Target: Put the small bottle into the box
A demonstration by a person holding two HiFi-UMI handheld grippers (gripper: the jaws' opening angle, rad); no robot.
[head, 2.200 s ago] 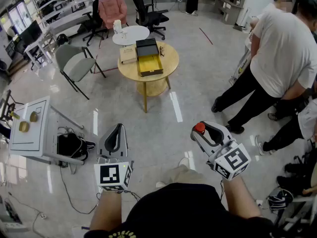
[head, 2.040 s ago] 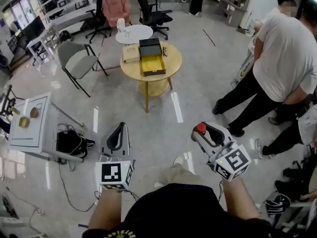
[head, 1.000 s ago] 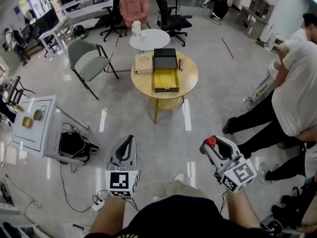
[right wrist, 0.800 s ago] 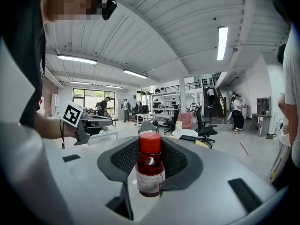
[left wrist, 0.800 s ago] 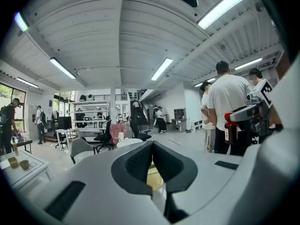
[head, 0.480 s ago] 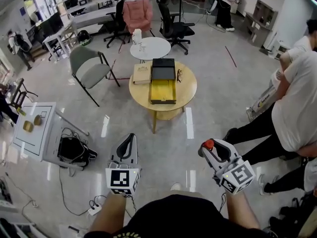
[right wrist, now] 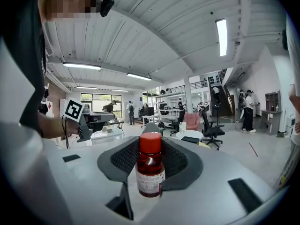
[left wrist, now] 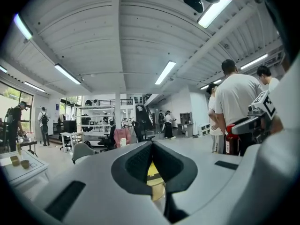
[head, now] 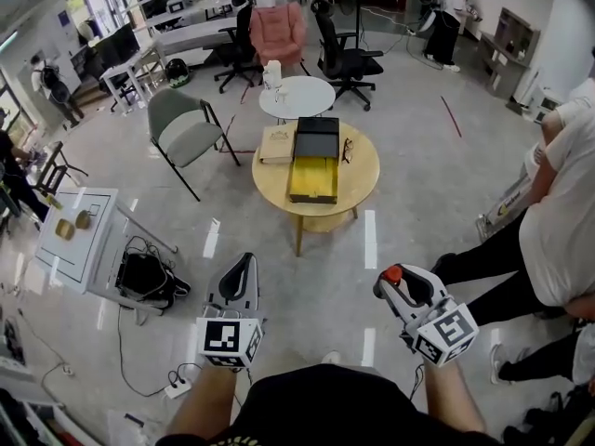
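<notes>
The right gripper [head: 398, 282] grips the small bottle [right wrist: 150, 170]; the left gripper [head: 242, 262] has its jaws together, empty. The box [head: 313, 180] lies open on the table [head: 364, 170], well apart

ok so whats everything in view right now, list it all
wooden table: 1, light wood, round, ahead
box: 1, black, yellow inside, open on wooden table
small bottle: 1, red, clamped in right hand-held gripper
tan box: 1, beside the box
white table: 1, round, behind wooden table
grey chair: 1, left of the tables
pink armchair: 1, far back
white cabinet: 1, at left
black bag: 1, floor beside white cabinet
bystanders: several, nearest in white shirt, right
left hand-held gripper: 1, grey, shut, empty
right hand-held gripper: 1, grey, shut on small bottle
</notes>
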